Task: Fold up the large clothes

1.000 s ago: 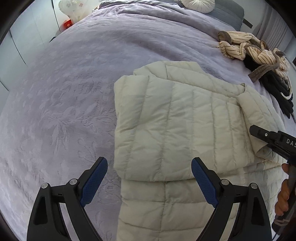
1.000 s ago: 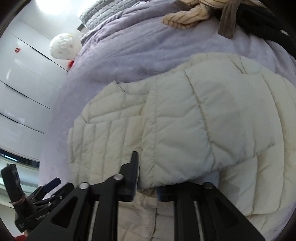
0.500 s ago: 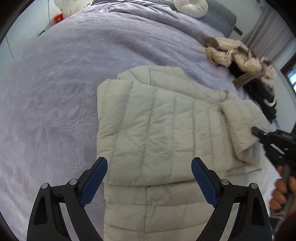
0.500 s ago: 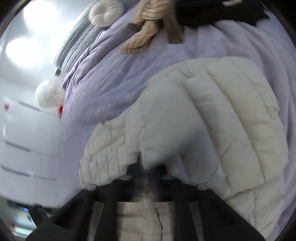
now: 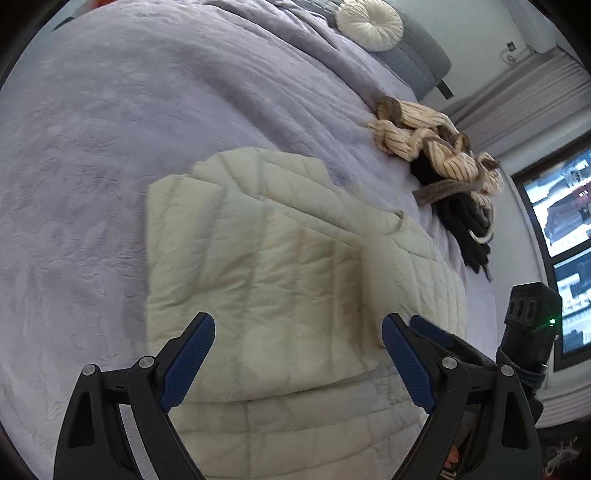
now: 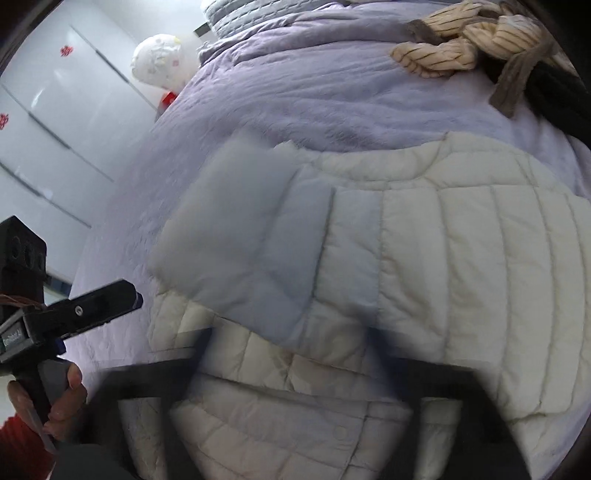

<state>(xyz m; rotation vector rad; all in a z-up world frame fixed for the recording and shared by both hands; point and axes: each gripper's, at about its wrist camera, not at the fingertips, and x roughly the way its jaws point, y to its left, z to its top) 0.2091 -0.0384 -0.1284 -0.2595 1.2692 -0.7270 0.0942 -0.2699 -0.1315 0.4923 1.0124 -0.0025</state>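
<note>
A wide bed under a lavender quilted cover (image 5: 129, 147) carries the cream quilted puffer jacket (image 5: 266, 266), lying partly folded near its foot. Above it the left tool (image 5: 297, 360) hangs spread wide, empty. The right tool (image 6: 291, 373) is blurred; I cannot tell its opening.

The jacket (image 5: 280, 280) lies on the bedspread (image 5: 110, 147), directly ahead of the left gripper (image 5: 297, 363) and partly beneath its spread fingers. Ahead and to the right of it, a heap of clothes (image 5: 443, 162) lies on the same bedspread. Farther ahead, a round cushion (image 5: 369, 24) lies at the bed's far end. The right gripper (image 5: 532, 325) is to the left gripper's right.
</note>
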